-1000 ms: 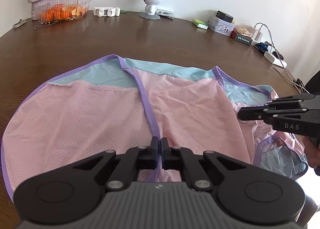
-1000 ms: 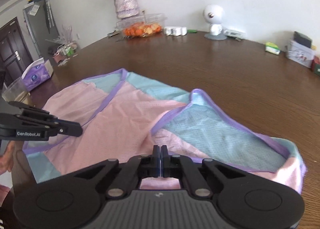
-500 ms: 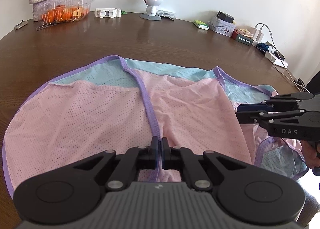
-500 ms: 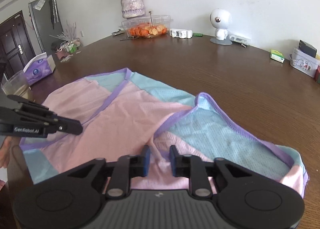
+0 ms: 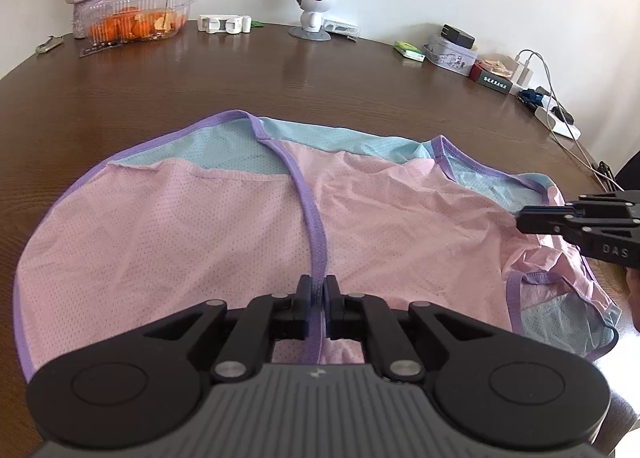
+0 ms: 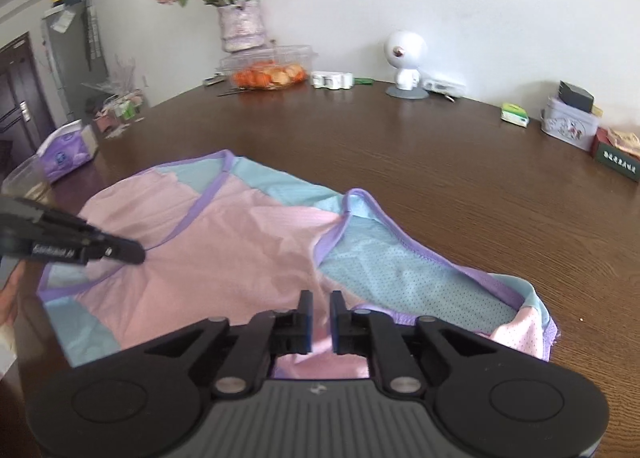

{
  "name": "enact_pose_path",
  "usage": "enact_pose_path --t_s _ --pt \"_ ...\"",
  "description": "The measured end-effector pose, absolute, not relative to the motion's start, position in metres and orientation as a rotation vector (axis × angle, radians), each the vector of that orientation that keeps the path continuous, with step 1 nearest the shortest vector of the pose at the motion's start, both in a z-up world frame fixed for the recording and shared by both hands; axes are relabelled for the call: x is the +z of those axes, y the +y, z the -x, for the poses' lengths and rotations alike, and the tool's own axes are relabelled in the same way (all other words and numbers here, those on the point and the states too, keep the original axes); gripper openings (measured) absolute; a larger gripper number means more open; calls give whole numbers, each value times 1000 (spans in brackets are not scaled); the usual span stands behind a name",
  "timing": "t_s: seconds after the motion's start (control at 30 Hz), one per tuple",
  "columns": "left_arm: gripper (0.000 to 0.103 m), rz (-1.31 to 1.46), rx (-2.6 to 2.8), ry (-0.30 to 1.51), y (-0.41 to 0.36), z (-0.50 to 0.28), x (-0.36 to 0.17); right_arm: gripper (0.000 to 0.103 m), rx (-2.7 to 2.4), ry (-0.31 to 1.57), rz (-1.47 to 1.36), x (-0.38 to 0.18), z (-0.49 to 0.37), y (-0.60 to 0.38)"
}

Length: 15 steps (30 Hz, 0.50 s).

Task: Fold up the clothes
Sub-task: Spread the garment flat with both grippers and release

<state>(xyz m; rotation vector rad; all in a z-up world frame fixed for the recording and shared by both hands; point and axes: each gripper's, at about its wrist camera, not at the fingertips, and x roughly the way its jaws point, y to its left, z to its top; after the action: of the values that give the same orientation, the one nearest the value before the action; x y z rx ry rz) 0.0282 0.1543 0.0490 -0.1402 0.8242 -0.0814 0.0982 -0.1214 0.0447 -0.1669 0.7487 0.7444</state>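
The pink and blue mesh garment [image 5: 240, 234] lay spread flat on the brown table [image 5: 280, 77], filling the near half of both views. The left gripper [image 5: 319, 300] was clamped on the purple trim strip [image 5: 310, 213] at 6 o'clock. The right gripper [image 6: 321, 308] had its jaws parting, pads clear of the pink fabric beneath them. A clear fruit container [image 5: 134, 15] stood at 11 o'clock, well apart from the garment.
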Motion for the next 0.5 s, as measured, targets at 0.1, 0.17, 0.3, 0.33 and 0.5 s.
enact_pose_path --t_s 0.1,0.17,0.3,0.33,0.5 --pt "17 129 -138 764 150 -2 62 20 821 722 159 49 -79 -133" --pt "29 114 -143 754 149 12 62 19 854 708 203 44 -70 -127" --pt "29 121 -100 790 154 25 52 19 879 682 273 31 -63 -110" --pt "28 130 -90 798 157 27 49 19 888 690 287 27 -63 -106" --pt "21 125 -91 831 161 37 39 13 893 686 299 23 -58 -107"
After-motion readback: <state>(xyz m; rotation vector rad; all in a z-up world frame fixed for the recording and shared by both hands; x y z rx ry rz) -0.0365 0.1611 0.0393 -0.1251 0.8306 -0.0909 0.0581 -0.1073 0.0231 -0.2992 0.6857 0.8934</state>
